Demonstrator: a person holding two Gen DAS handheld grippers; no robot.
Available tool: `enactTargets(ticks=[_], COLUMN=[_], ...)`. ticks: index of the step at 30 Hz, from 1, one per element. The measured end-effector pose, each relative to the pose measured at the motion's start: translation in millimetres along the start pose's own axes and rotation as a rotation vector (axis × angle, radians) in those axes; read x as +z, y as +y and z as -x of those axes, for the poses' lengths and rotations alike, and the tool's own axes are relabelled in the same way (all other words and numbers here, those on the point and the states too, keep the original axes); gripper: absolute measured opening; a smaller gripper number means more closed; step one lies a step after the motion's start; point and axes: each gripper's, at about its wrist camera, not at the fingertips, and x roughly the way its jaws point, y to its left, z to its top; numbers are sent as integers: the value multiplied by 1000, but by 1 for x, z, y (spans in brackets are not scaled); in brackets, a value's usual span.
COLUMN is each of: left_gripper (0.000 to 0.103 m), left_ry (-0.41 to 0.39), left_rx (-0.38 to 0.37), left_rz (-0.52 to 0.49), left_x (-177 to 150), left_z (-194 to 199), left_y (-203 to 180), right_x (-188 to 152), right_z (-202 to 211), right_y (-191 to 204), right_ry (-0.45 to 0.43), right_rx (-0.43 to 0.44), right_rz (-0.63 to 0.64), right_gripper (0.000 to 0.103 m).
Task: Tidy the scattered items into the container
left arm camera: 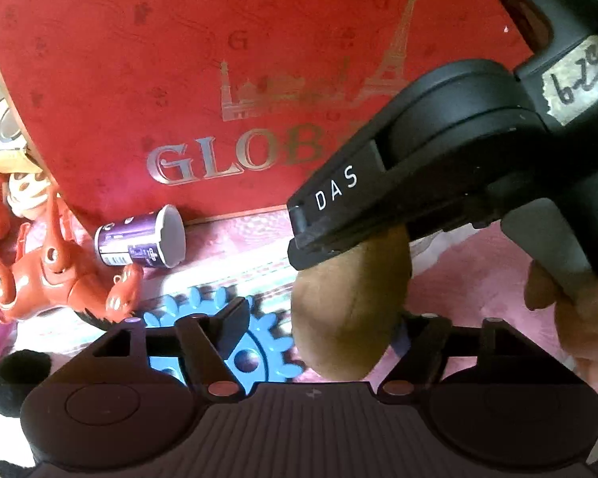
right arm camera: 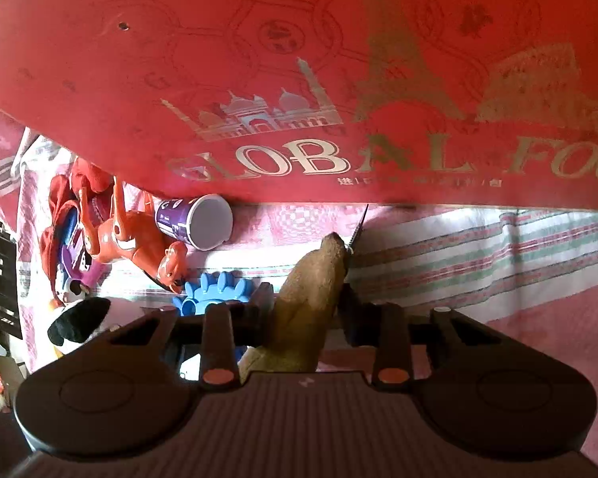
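My right gripper [right arm camera: 307,312] is pinching a brown plush toy [right arm camera: 313,275], and the grip bites into soft stuffing, so I judge it could slide out if I swing it fast. My left gripper [left arm camera: 327,328] stands spread with the same toy hanging between its fingers, not touching either pad as far as I can tell. If I close or pull with that hand, 2 grips could tug against each other and drop the toy.

The red box [right arm camera: 259,59] with gold "GLOBAL FOOD" lettering rises just behind. Its wall looks tall from here, and the toy's loose end could catch on the rim, which I cannot see.

The toy is tan, fuzzy and elongated, tapering to a rounded tip. It hangs over the striped cloth [right arm camera: 478,255], just in front of the box and not yet inside. A purple cup [right arm camera: 195,219] on its side, an orange toy animal [right arm camera: 135,239] and a blue gear [right arm camera: 211,290] lie nearby.
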Motion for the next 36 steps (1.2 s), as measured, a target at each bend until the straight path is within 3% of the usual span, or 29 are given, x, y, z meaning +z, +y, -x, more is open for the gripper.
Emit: enactTargets(ticks=[2, 5, 10, 36], left_gripper=[70, 49, 43, 42], left_ry=[2, 9, 28, -66], left_rx=[-14, -56, -69, -96], left_rz=[-2, -26, -42, -140], left_x=[1, 1, 1, 11], left_z=[-1, -1, 0, 60], left_y=[-1, -8, -15, -46], right_x=[0, 1, -3, -28], right_z=[0, 1, 7, 85], right_y=[-1, -5, -8, 11], right_ry=[-1, -1, -16, -165], right_rx=[-3, 1, -7, -45], right_rz=[-7, -25, -38, 10], right_gripper=[37, 36, 35, 35])
